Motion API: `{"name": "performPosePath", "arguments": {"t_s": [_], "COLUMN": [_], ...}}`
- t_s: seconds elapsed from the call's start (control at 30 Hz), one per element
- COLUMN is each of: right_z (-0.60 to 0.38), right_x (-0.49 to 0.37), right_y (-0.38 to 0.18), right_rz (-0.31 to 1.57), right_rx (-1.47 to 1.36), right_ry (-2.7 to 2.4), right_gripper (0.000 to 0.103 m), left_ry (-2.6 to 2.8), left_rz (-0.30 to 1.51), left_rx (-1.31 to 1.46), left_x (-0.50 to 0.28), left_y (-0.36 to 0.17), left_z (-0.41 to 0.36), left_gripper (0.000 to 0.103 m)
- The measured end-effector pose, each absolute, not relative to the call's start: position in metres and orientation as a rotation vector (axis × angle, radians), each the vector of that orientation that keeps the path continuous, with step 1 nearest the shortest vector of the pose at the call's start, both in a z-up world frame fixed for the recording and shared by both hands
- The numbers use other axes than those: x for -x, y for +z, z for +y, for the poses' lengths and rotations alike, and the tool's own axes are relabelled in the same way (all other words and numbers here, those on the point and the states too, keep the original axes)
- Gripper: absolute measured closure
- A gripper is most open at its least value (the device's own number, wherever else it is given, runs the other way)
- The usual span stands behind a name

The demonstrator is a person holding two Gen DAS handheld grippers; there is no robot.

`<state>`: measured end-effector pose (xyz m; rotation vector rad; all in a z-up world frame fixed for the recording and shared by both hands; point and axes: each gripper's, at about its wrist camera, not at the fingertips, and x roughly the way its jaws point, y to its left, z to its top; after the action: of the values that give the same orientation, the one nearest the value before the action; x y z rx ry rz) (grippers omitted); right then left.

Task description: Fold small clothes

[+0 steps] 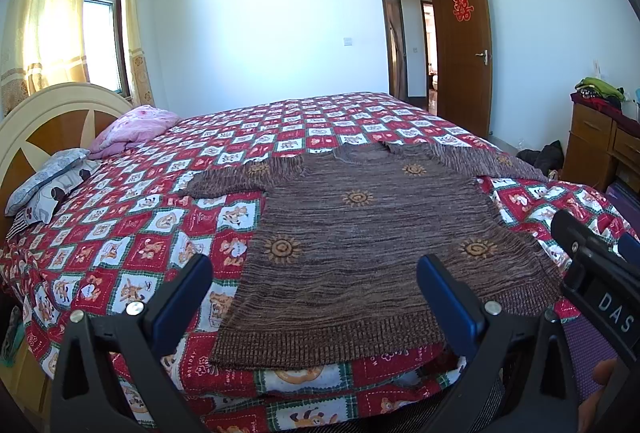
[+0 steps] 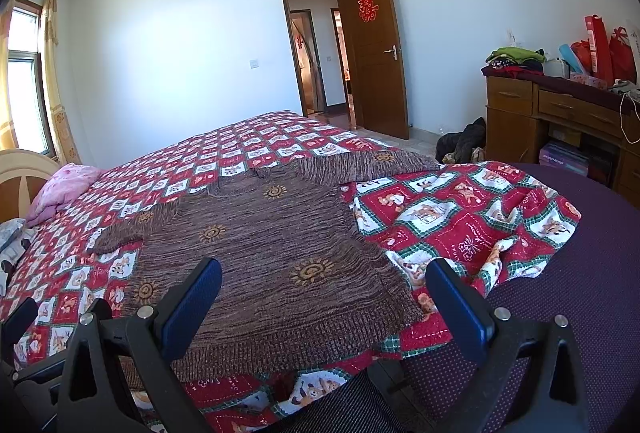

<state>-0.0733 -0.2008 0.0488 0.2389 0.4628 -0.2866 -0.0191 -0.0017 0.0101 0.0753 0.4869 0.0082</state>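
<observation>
left gripper [image 1: 314, 275]: black frame, blue pads, spread wide, holding nothing, hovering at the near hem
right gripper [image 2: 324, 281]: same deal, gaping and empty, over the hem's right end
brown knitted sweater with orange sun motifs [image 1: 360, 233]: flat on the bed, sleeves out, hem toward me
feel: I'd guess soft, floppy and a bit heavy, so it'll sag and stretch
grab spot: probably the ribbed hem corners or the shoulders
red-and-white checked cartoon quilt [image 1: 132, 233]: grippy-looking, might bunch up
</observation>
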Motion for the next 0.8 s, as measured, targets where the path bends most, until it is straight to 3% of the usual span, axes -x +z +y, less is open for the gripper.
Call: {"name": "performPosePath", "arguments": {"t_s": [0.8], "right_z": [-0.214], "right_x": [0.051], "right_y": [0.031], "right_rz": [0.532], "right_rx": [-0.217], "right_ry": [-0.314], "right_gripper": [0.001], "left_ry": [-0.068], "left_rz": [0.533], "left_rx": [-0.044], "left_x": [-0.004], "left_y": [-0.004], "left_z": [0.004], "left_gripper": [0.0]}}
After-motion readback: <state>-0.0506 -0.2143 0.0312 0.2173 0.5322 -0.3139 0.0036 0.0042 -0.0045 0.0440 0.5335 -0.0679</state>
